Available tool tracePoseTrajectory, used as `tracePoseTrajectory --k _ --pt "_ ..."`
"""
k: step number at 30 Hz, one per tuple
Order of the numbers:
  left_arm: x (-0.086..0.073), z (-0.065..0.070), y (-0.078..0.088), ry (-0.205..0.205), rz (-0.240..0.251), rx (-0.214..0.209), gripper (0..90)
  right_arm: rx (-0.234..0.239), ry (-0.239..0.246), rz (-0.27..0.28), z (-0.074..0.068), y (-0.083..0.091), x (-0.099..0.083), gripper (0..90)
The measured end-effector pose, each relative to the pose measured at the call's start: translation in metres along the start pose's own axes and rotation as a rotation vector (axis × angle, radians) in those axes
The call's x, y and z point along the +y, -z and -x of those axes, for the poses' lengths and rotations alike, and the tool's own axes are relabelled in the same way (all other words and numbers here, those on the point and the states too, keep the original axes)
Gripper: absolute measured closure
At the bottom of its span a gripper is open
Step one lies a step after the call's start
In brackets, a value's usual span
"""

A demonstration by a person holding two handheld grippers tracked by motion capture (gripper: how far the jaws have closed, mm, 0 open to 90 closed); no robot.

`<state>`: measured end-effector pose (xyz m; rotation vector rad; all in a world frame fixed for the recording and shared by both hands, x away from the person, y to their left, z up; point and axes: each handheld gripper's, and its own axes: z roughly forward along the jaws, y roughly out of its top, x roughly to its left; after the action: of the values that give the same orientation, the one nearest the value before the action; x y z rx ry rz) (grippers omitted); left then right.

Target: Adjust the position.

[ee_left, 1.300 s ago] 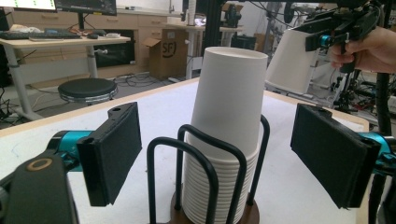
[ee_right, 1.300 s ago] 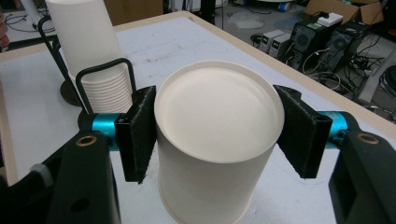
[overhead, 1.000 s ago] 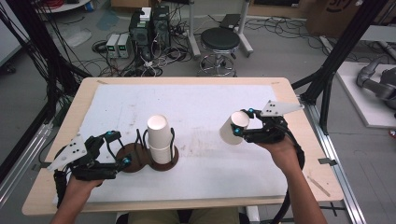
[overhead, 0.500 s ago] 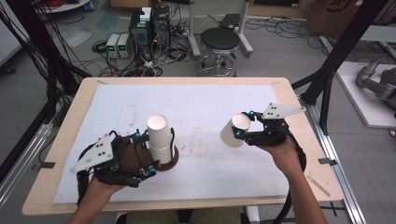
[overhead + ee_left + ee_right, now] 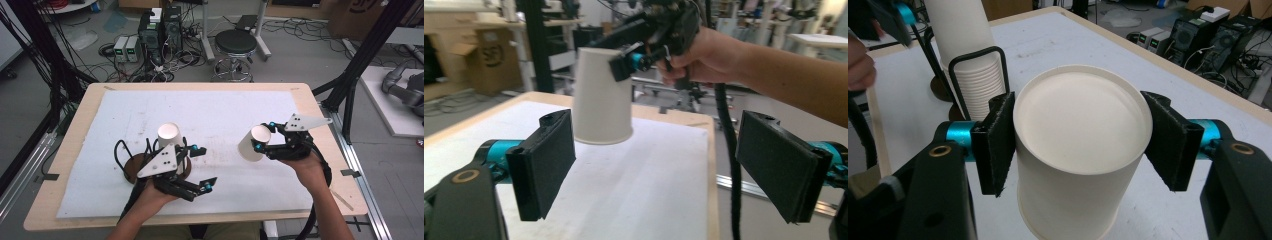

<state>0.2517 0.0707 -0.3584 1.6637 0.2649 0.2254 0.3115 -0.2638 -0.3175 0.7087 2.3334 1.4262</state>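
Observation:
A white paper cup (image 5: pixel 248 144) hangs above the white mat, mouth down, with my right gripper (image 5: pixel 263 136) shut on it. In the right gripper view both pads (image 5: pixel 997 144) press the cup (image 5: pixel 1080 150) just below its closed base. A stack of the same cups (image 5: pixel 169 136) stands upside down in a black wire holder on a round brown base (image 5: pixel 131 169). My left gripper (image 5: pixel 204 168) hovers in front of and to the right of that stack, open and empty. In the left gripper view its open jaws (image 5: pixel 664 167) face the held cup (image 5: pixel 601 100) and the right gripper (image 5: pixel 659 30).
The white mat (image 5: pixel 215 110) covers most of the wooden table (image 5: pixel 305 100). In the right gripper view the cup stack (image 5: pixel 963 45) and its wire loops rise at the upper left. A stool, computers and cables lie on the floor beyond the far edge.
My left gripper has swung from the left of the cup stack to its front right and now points toward the right hand. The right gripper and its cup have stayed put.

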Motion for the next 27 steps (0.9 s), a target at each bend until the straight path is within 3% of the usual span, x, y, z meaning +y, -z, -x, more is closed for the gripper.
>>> tracePoseTrajectory --k 5,9,19,27 --pt "-0.010 -0.008 -0.028 0.006 -0.004 0.010 15.7 0.011 0.001 -0.002 -0.004 0.002 -0.002 35.4" --pt "-0.018 -0.013 -0.041 -0.008 -0.001 0.010 15.6 0.021 0.007 0.001 -0.006 0.004 -0.003 35.4" --pt "-0.031 -0.027 -0.063 0.012 0.006 0.028 15.6 0.061 0.005 0.002 -0.014 0.003 -0.002 35.4" --pt "-0.037 -0.029 -0.072 -0.013 0.003 0.013 15.5 0.104 0.018 0.000 -0.024 -0.005 0.001 35.4"
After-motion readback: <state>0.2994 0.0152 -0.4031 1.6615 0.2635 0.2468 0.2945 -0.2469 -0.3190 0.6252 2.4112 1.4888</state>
